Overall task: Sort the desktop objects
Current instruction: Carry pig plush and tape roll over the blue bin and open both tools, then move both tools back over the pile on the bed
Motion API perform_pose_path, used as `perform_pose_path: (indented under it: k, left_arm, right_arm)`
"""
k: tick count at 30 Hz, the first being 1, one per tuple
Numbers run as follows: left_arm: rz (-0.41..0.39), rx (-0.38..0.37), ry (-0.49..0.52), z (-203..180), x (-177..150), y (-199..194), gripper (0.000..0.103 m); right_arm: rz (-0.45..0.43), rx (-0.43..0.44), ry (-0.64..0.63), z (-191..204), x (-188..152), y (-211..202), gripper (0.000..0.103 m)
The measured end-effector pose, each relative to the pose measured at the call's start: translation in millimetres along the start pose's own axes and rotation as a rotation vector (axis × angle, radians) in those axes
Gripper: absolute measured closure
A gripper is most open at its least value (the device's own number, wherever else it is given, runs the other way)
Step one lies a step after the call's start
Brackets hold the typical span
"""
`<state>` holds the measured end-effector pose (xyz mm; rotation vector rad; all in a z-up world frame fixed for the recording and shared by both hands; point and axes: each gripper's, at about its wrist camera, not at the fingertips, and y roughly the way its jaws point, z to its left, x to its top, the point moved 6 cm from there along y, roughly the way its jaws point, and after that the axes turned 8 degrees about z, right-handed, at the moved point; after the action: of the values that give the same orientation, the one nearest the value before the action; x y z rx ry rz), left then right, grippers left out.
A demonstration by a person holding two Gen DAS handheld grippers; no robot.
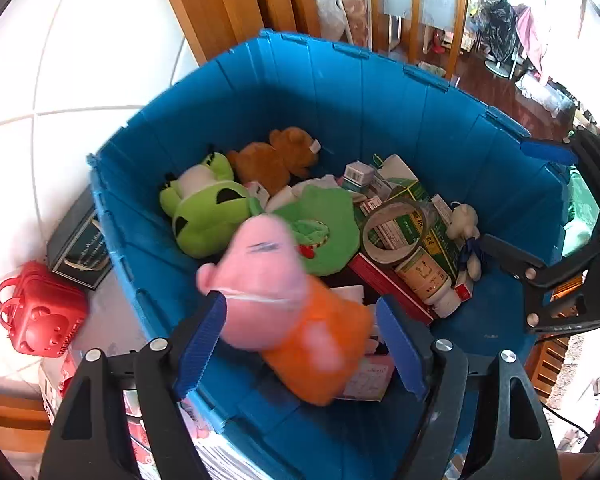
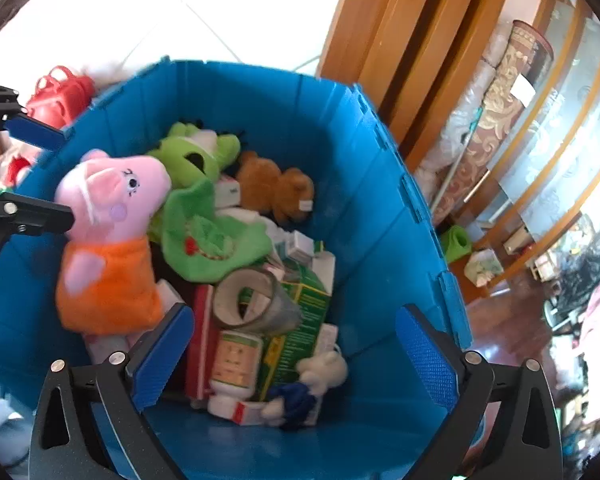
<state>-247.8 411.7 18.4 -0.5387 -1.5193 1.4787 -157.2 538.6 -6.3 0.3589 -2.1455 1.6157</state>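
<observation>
A pink pig plush in an orange dress (image 1: 284, 292) hangs blurred over the deep blue bin (image 1: 312, 64), between the blue pads of my left gripper (image 1: 300, 304). The pads stand apart from it on both sides, so the gripper is open. From the right wrist view the pig (image 2: 108, 232) sits just off the left gripper's fingertips (image 2: 69, 174), inside the bin's wall (image 2: 260, 92). My right gripper (image 2: 294, 312) is wide open with nothing between its pads, above a small white bear with a blue ribbon (image 2: 320, 372) and a medicine bottle (image 2: 236, 364).
The bin holds a green frog plush (image 1: 204, 208), a brown bear (image 1: 276, 156), a green cloth toy (image 1: 320, 228), a tape roll (image 1: 392, 236) and several medicine boxes. Outside, on the left, stand a red toy case (image 1: 40, 312) and a dark box (image 1: 80, 248).
</observation>
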Motion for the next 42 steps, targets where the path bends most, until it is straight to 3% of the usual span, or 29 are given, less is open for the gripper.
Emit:
perform_pose_path:
  k: [7,12,16,21,26,31,35,42]
  left_arm:
    - [-0.087,0.001,-0.024,17,-29,-27,0.026]
    - [-0.232,0.068,-0.082,48,-69,-58,0.026]
    - [-0.312,0.163,-0.168,90,-117,-71,0.026]
    - [-0.316,0.221,-0.317,158,-193,-65,0.026]
    - [-0.264,0.323,-0.445,223,-275,-37,0.026]
    - [-0.201,0.316,-0.584,269,-348,3,0.026]
    - [-0.131,0.287,-0.712,303,-410,42,0.026]
    - [-0.050,0.291,-0.889,355,-503,73,0.026]
  right_arm:
    - [-0.042,0.024,0.001,27,6,-23,0.000]
    - [-0.148,0.124,0.056,58,13,-57,0.000]
    - [-0.254,0.192,0.070,97,24,-87,0.000]
    - [-0.375,0.237,0.081,163,38,-118,0.000]
    - [-0.425,0.328,0.053,236,48,-129,0.000]
    - [-0.408,0.368,-0.007,307,54,-115,0.000]
    - [-0.313,0.404,-0.017,352,56,-78,0.000]
    - [-0.136,0.447,-0.037,418,59,-18,0.000]
